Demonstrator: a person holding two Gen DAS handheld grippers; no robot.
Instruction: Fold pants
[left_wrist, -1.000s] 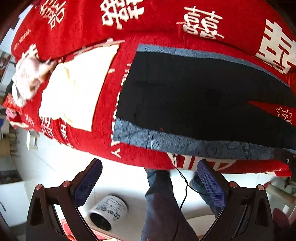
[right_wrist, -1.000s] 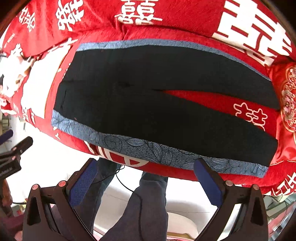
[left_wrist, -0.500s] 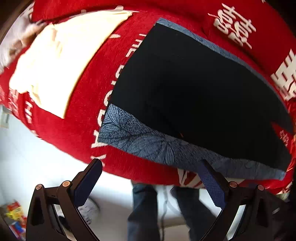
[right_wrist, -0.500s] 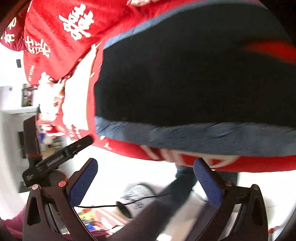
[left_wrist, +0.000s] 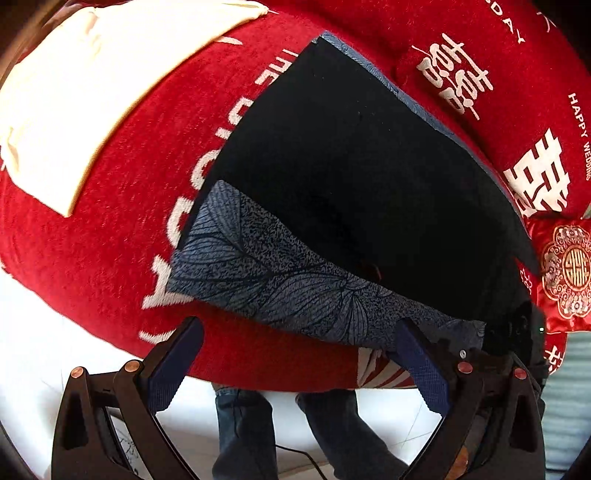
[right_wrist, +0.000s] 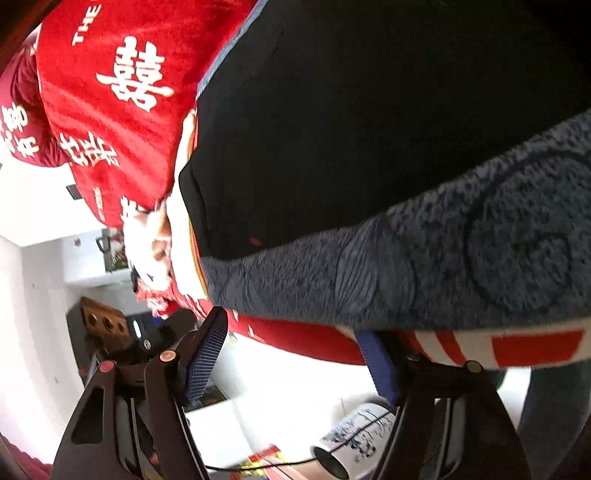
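The left gripper (left_wrist: 299, 362) gapes wide and empty just below the pants' (left_wrist: 351, 177) blue patterned edge. The right gripper (right_wrist: 295, 354), jaws just narrowing, still open, nothing clamped, sits there too. The pants lie flat on a red blanket (left_wrist: 110, 240).

A red bedspread (left_wrist: 110, 236) with white characters fills both frames; a cream cloth (left_wrist: 85, 96) upper left, a printed mug (right_wrist: 354, 439) lower centre
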